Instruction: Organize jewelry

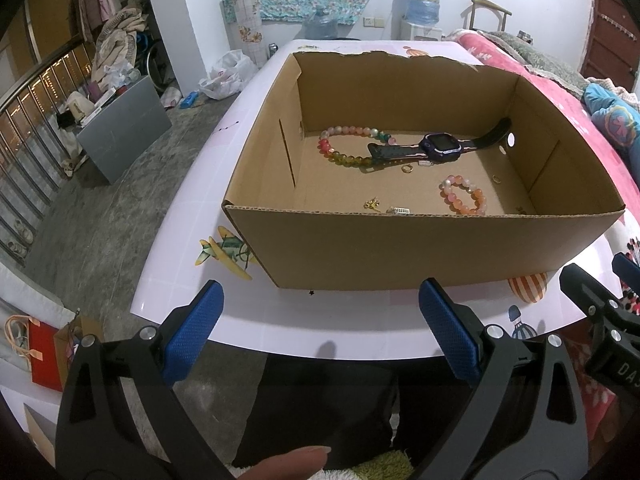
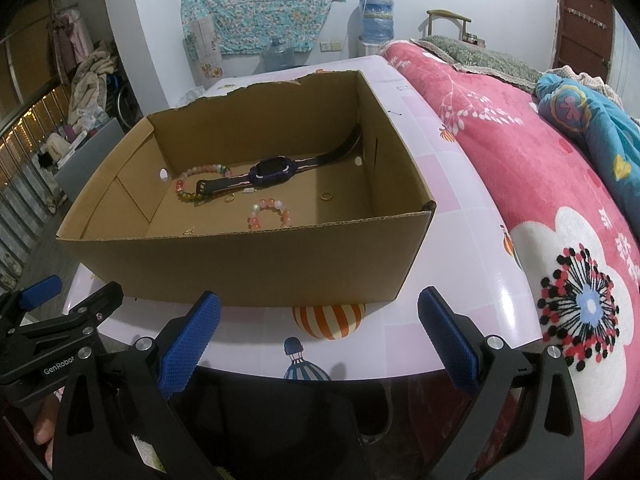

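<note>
On the white tabletop (image 1: 360,320) with printed balloons and a small plane stands an open cardboard box (image 1: 420,244), and all the jewelry lies on its floor. Toward the far wall of the box a multicoloured bead bracelet (image 1: 344,146) lies flat, and one end of the strap of a purple smartwatch (image 1: 442,147) rests over its right side; the other strap end rises against the right wall. Just in front of the watch there is a small gold ring (image 1: 407,168) and beside it a tiny silver piece, too small to identify. A pink and orange bead bracelet (image 1: 464,196) lies closer to the near wall, apart from the watch. A second gold ring (image 1: 496,178) sits near the right wall. By the near wall I see a small gold ornament (image 1: 372,204) and a little metal clasp (image 1: 401,211).

Both tools hover before the box, above the near edge of the tabletop. The left gripper (image 1: 320,336) has its blue pads wide apart and holds nothing. The right gripper (image 2: 320,340) is also spread wide and empty. A pink flowered blanket (image 2: 540,200) lies to the right.
</note>
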`<act>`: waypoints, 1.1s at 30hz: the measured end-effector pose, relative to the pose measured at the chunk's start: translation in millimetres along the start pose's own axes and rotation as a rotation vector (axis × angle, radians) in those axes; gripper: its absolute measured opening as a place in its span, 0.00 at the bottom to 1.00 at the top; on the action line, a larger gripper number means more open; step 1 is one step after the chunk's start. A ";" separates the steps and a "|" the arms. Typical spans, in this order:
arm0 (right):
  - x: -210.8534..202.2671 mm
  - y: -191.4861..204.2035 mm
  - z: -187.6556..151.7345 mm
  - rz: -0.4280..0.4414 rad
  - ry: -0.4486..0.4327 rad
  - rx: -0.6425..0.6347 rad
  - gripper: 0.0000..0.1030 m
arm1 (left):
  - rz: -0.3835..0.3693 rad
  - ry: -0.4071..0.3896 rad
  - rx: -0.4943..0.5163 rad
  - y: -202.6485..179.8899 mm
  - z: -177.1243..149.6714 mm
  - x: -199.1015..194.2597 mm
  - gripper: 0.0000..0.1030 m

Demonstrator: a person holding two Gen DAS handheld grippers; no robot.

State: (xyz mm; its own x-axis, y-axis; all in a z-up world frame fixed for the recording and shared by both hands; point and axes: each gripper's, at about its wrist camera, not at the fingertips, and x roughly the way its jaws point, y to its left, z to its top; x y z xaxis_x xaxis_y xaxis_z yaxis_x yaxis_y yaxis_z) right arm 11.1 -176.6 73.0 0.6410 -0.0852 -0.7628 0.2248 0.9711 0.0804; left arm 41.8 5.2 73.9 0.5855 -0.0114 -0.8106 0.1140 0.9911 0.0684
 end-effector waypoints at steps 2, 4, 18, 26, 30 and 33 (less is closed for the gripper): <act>0.1 0.2 -0.1 -0.001 0.000 0.000 0.93 | 0.002 0.002 0.001 1.8 -1.5 -0.3 0.92; 0.0 -0.1 0.1 0.000 0.001 0.000 0.93 | 0.004 0.003 0.001 2.6 -1.4 0.0 0.92; 0.0 -0.2 0.5 0.000 0.001 0.000 0.93 | 0.016 0.025 -0.003 -0.6 -0.4 1.6 0.92; 3.2 -1.6 -5.2 0.000 0.010 0.006 0.93 | 0.038 0.068 -0.001 1.2 -5.4 7.2 0.92; 5.8 -3.0 -8.4 -0.001 0.023 0.008 0.93 | 0.050 0.098 -0.013 5.4 -9.5 10.5 0.92; 6.5 -3.0 -8.7 0.000 0.028 0.008 0.93 | 0.056 0.116 -0.022 6.9 -11.8 13.5 0.92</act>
State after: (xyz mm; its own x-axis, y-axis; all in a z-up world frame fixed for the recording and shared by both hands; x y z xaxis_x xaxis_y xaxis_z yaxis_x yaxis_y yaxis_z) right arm 8.2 -178.2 62.3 0.6200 -0.0782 -0.7807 0.2302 0.9694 0.0857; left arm 41.0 13.4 56.5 0.4937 0.0578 -0.8677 0.0658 0.9924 0.1036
